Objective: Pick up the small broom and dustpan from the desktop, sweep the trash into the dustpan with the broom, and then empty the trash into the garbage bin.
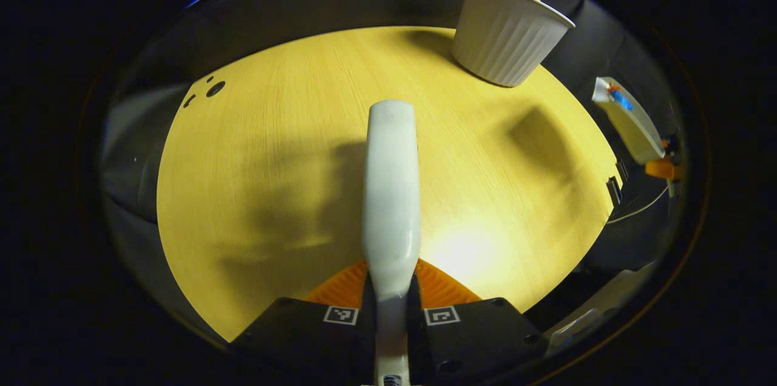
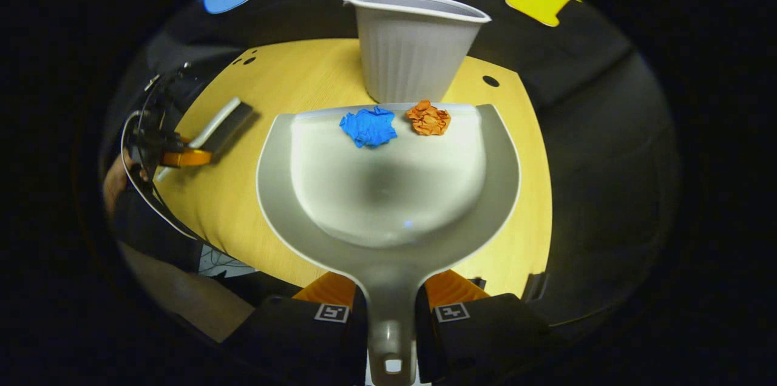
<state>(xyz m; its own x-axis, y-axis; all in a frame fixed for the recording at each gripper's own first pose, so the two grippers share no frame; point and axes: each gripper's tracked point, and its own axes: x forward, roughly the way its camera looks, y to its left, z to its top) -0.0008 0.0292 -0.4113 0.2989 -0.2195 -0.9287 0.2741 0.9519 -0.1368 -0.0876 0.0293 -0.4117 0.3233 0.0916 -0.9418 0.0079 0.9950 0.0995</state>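
Note:
In the left gripper view my left gripper (image 1: 391, 292) is shut on the white broom (image 1: 391, 192), which points forward over the yellow desktop (image 1: 273, 161). In the right gripper view my right gripper (image 2: 391, 307) is shut on the handle of the grey dustpan (image 2: 388, 192), held above the desk. A blue paper ball (image 2: 368, 127) and an orange paper ball (image 2: 428, 119) lie at the pan's front lip. Just beyond the lip stands the white ribbed garbage bin (image 2: 413, 49). The bin (image 1: 507, 34) and the dustpan (image 1: 631, 125) also appear far right in the left gripper view.
The broom (image 2: 220, 124) and the left gripper holding it appear at the desk's left edge in the right gripper view, with cables and a person's arm (image 2: 182, 295) below. Small dark holes (image 1: 215, 88) mark the desk's far corner. The desk's right edge drops off near the dustpan.

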